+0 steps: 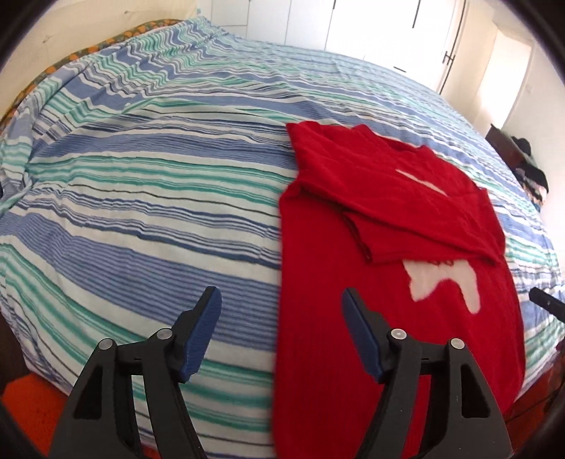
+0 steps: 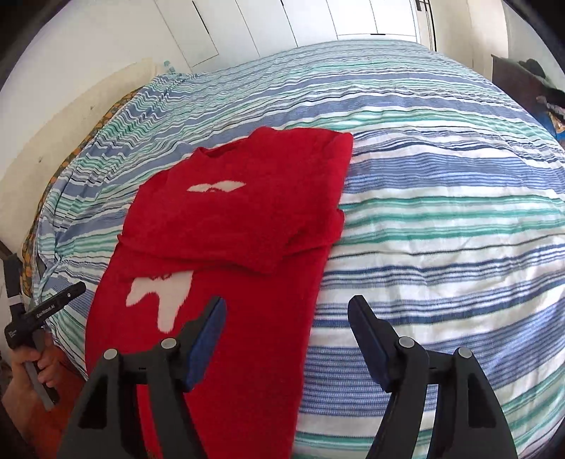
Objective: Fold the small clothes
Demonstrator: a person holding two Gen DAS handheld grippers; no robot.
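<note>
A small red sweater (image 1: 381, 247) with a white motif lies flat on the striped bed, both sleeves folded in across its chest. It also shows in the right wrist view (image 2: 229, 226). My left gripper (image 1: 280, 300) is open and empty, hovering over the sweater's left edge near the hem. My right gripper (image 2: 287, 310) is open and empty, hovering over the sweater's right edge near the hem. The left gripper's body (image 2: 46, 307), held by a hand, shows at the far left of the right wrist view. The right gripper's tip (image 1: 543, 300) shows at the right edge of the left wrist view.
The bed cover (image 1: 141, 197) has blue, green and white stripes and spreads wide around the sweater. White wardrobe doors (image 1: 388, 31) stand behind the bed. A dark piece of furniture with clothes on it (image 1: 522, 159) stands at the right.
</note>
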